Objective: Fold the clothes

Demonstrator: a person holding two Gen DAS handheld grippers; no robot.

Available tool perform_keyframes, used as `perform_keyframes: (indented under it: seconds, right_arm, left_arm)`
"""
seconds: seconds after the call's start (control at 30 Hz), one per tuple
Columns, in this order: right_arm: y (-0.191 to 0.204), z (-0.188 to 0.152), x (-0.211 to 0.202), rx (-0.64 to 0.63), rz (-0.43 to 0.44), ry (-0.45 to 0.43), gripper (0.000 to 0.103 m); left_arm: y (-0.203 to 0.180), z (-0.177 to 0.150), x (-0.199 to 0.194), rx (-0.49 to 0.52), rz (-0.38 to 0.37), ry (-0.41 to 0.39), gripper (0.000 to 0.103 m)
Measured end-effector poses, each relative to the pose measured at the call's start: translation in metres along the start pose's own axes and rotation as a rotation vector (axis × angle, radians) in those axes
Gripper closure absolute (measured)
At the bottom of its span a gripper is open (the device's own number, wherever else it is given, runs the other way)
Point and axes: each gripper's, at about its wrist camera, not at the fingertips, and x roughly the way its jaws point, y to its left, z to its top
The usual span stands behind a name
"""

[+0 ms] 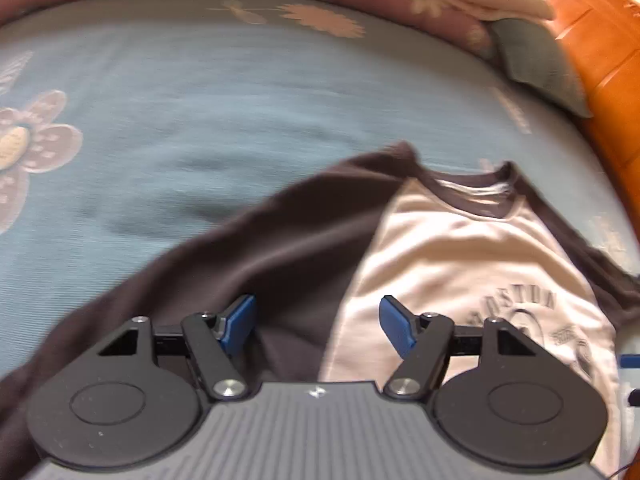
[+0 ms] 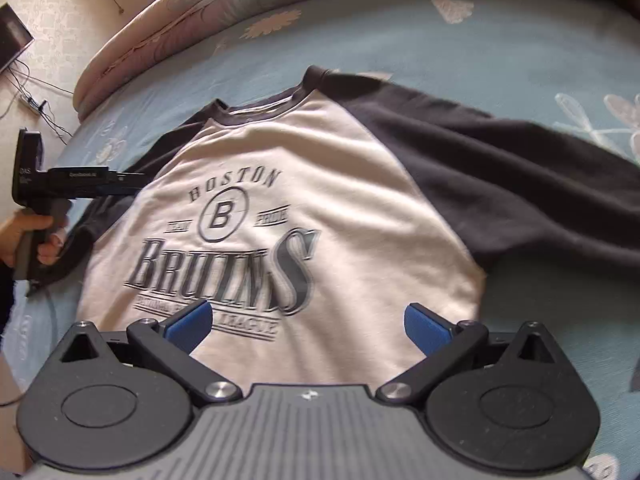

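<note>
Grippers are both angling steeply down over a sweatshirt [image 2: 280, 200] that is lying face up, spread flat on a blue flowered bedspread [image 1: 200, 120]. The left gripper [image 1: 318, 322] is hovering above the seam where the dark left-hand sleeve [image 1: 260, 248] meets the cream body, its blue pads standing fairly wide apart with nothing pinched between them. The right gripper [image 2: 308, 326] is hanging over the lower part of the printed chest, its fingers spread wide and gripping nothing.

Motion blur is softening the left wrist view, so the print is only partly legible there and the sleeve's cuff is running off the lower left of the picture. The hem is hiding under both gripper bodies in either view.

Only the right wrist view is showing the whole "Boston Bruins" print, the other dark sleeve [image 2: 520, 184] stretching toward the bed's right edge, a hand [image 2: 28, 236] gripping the left tool's handle by the bed's left edge, and cables on the floor. Only the left wrist view is showing a grey pillow [image 1: 540, 64] and an orange wooden headboard [image 1: 608, 80] at the bed's far right corner.
</note>
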Motion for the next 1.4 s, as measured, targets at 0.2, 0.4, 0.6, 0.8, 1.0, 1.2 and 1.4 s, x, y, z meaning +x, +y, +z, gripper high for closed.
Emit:
perform_keyframes:
  seconds: [0.2,0.4,0.6,0.8,1.0,1.2,1.4]
  right_arm:
    - [-0.029,0.047,-0.005,0.038,0.013,-0.141,0.0]
    - [-0.063,0.106,0.051,0.187,-0.047,-0.102,0.0]
    - [-0.094,0.141,0.091,0.159,-0.192,-0.121,0.0]
    - [-0.101,0.152,0.052,-0.02,-0.144,-0.199,0.004]
    - [-0.126,0.147,0.046,-0.141,-0.102,-0.025,0.048]
    - [-0.162,0.15,0.06,-0.149,0.073,0.062,0.057]
    - [-0.176,0.163,0.069,-0.187,0.254,0.17,0.055]
  left_arm:
    - [-0.044,-0.008,-0.016,0.073,-0.171,-0.027,0.025]
    - [-0.057,-0.014,0.023,0.09,-0.184,0.054,0.025]
    - [-0.046,-0.015,0.03,0.062,-0.257,0.029,0.018]
    - [-0.04,-0.015,0.031,0.062,-0.296,0.024,0.018]
    - [-0.04,-0.012,0.033,0.046,-0.296,0.032,0.017]
    - [-0.054,-0.011,0.037,0.103,-0.249,0.048,0.011]
    - [-0.06,-0.011,0.039,0.107,-0.231,0.051,0.008]
